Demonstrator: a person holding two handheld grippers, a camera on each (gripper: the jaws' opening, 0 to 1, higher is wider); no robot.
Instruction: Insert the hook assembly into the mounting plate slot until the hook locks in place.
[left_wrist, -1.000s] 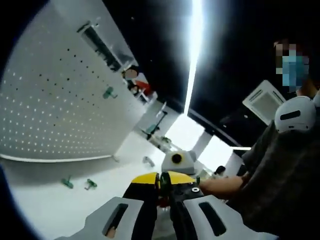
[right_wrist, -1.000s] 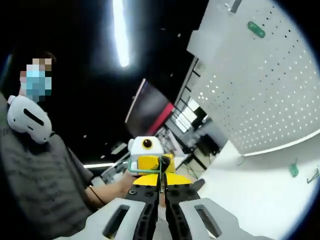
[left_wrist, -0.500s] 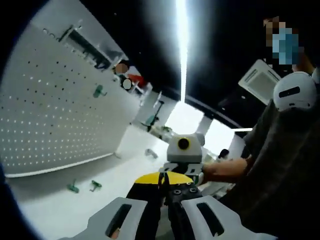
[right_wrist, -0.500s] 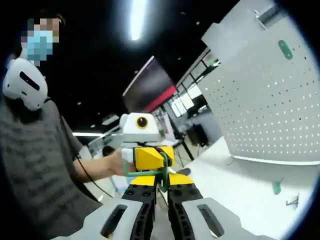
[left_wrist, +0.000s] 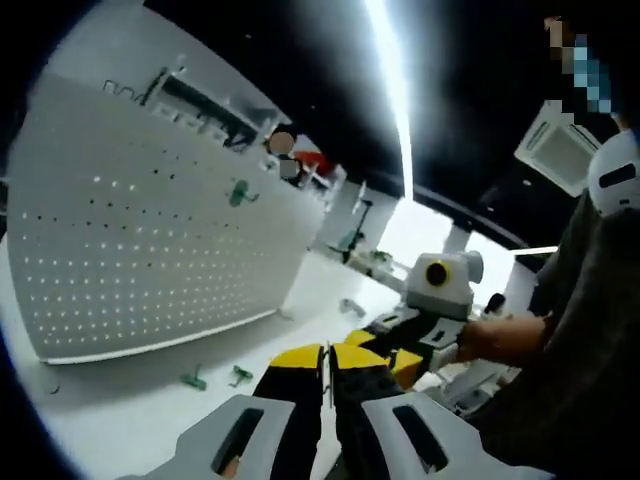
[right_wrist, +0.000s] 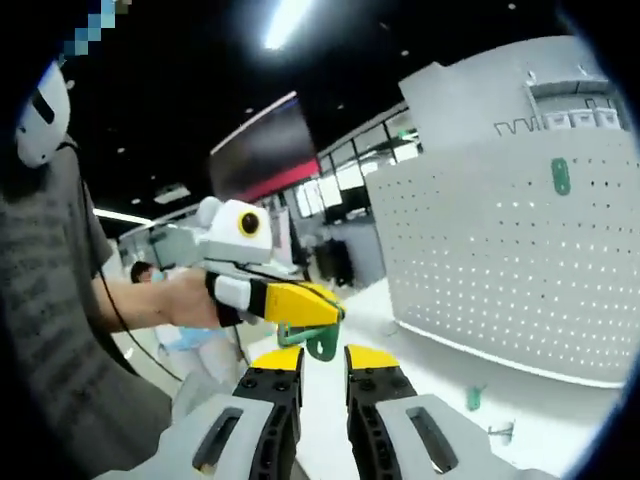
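Ahead of the right gripper (right_wrist: 323, 372), the left gripper (right_wrist: 318, 312) comes in from the left with a green hook (right_wrist: 316, 340) clamped in its yellow tips, its looped end hanging just above the right gripper's tips. The right gripper's jaws stand apart with nothing between them, so the hook appears to have been left to the other tool, free to be carried to the board. In the left gripper view the left gripper's (left_wrist: 326, 360) own jaws sit pressed together; the hook itself is not clear there, hidden at the tips. To that gripper's right the right gripper (left_wrist: 400, 345) sits close beside it.

Beyond and to the left of those tips stands the white pegboard (left_wrist: 130, 240), upright on the table (left_wrist: 150, 420), with one green hook (left_wrist: 238, 192) already mounted high on it. Two spare hooks (left_wrist: 215, 378) lie on the table near the board's foot. Holding the hook by one end probably keeps its insertion end free for the slot. The board is still well apart from the held hook.
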